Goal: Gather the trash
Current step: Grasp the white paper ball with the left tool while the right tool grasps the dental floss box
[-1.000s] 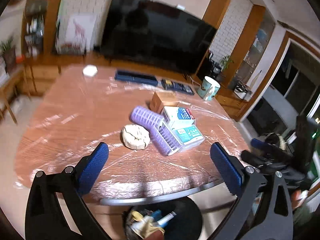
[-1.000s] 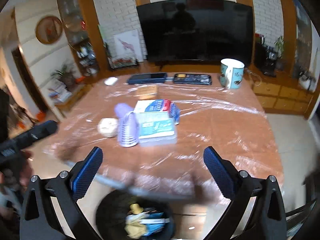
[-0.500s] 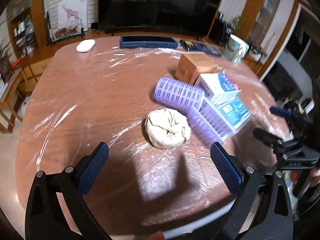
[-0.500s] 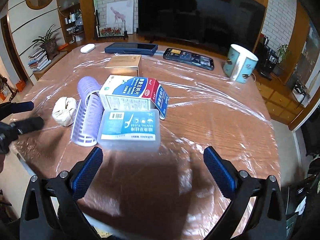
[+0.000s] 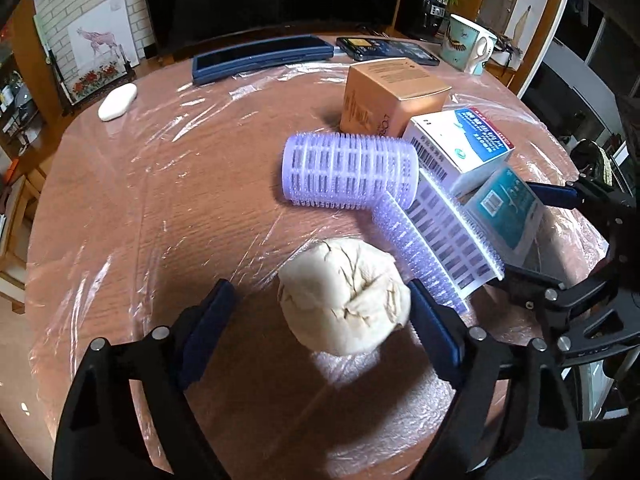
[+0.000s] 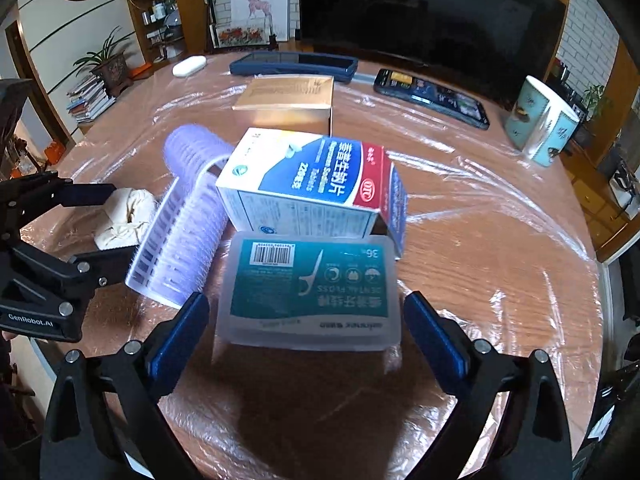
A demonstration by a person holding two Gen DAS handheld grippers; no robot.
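Bright glare streaks the plastic film [image 5: 208, 92]; fisheye edges curve, slight motion blur

We find open tabletop [image 5: 152, 200] on the left; on the right a lilac roller [image 5: 348, 170], stacked boxes [image 5: 460, 144] and the floss case [image 6: 310, 292] crowd it, leaving scant passage.

Place: a home living room is shown.
Evidence: a large television [image 6: 432, 12], giraffe picture [image 6: 259, 4], potted plant [image 6: 108, 60] and film-covered wooden table [image 6: 480, 216] are seen.
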